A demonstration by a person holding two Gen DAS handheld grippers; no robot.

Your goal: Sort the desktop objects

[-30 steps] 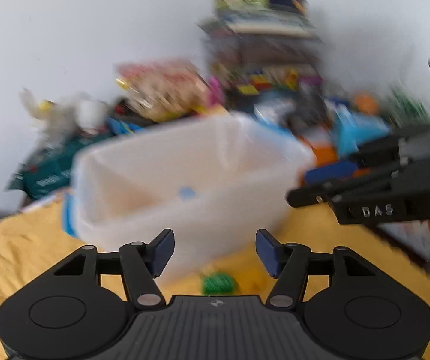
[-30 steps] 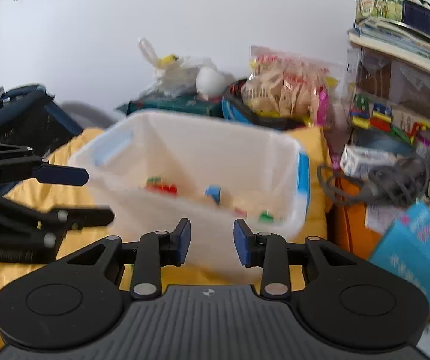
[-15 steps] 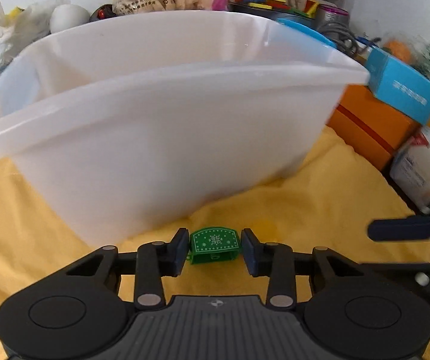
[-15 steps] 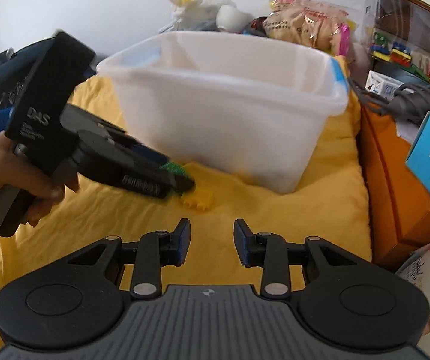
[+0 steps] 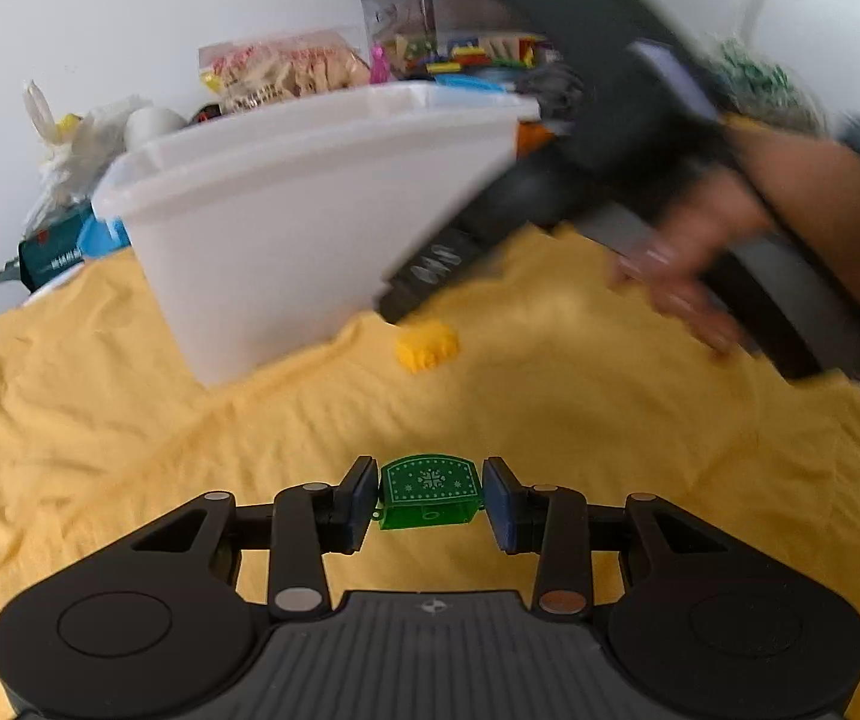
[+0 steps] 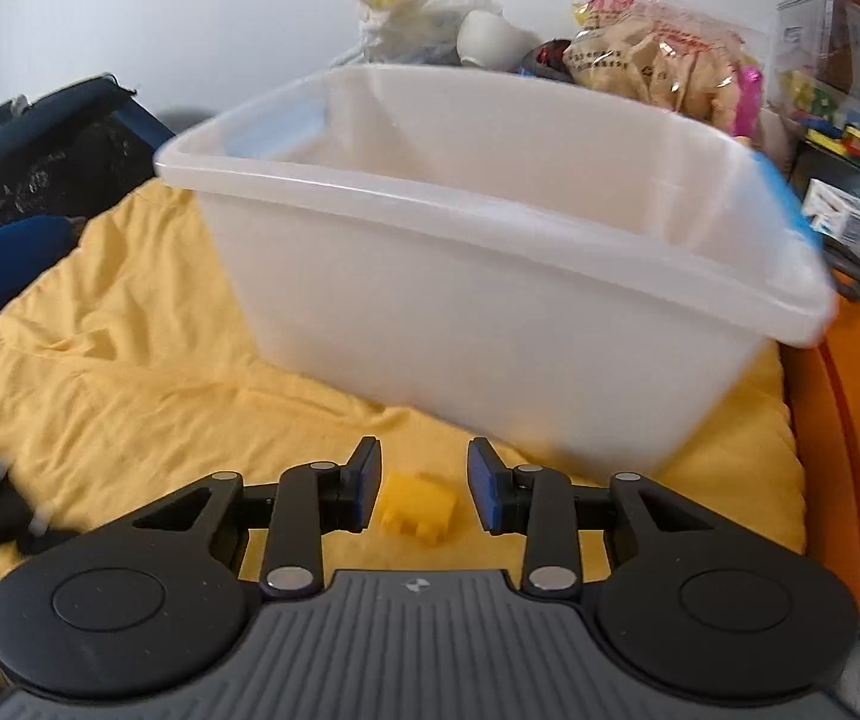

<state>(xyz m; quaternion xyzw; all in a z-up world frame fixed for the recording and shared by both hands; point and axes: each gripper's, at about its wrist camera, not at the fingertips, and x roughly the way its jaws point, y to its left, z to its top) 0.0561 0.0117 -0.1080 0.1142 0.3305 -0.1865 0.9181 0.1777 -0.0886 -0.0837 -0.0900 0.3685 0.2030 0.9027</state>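
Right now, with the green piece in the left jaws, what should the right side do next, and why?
Probably close the right gripper on the yellow block. The block lies on the yellow cloth between the open jaws, apparently untouched, just in front of the white bin.

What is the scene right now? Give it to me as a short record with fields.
surface: yellow cloth
container: white plastic bin, upright on the cloth
left tool: shut on the green block, both pads against its sides
right tool: open, astride the yellow block, pads clear of it
yellow block: lies on the cloth in front of the bin
bin contents: hidden from both views
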